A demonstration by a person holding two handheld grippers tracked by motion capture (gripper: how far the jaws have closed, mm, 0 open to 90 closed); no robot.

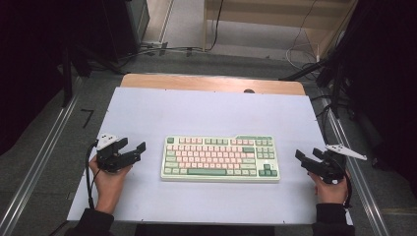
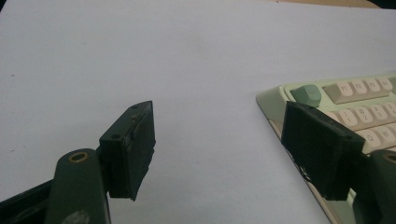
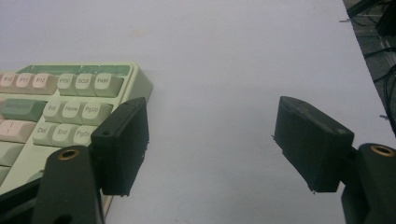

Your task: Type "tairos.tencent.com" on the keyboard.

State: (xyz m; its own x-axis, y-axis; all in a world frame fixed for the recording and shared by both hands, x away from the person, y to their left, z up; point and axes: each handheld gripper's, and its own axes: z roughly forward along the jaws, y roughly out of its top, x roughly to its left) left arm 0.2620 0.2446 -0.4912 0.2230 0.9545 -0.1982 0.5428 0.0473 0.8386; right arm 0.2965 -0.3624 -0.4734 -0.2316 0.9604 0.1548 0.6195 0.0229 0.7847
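A pale green keyboard (image 1: 220,158) with pink, cream and dark green keys lies flat in the middle of the white sheet. My left gripper (image 1: 133,146) rests a short way off its left end, open, nothing between its jaws. In the left gripper view the gripper (image 2: 219,149) has its right jaw in front of the keyboard's (image 2: 348,100) near left corner. My right gripper (image 1: 309,155) sits off the right end, also open and holding nothing. In the right gripper view the gripper (image 3: 212,144) has its left jaw overlapping the keyboard's (image 3: 60,109) right edge.
The white sheet (image 1: 206,115) covers a wooden table (image 1: 211,82) whose far edge shows bare wood. Metal rails (image 1: 37,167) run along both sides. Cables and dark stands (image 1: 339,73) lie on the floor beyond the table.
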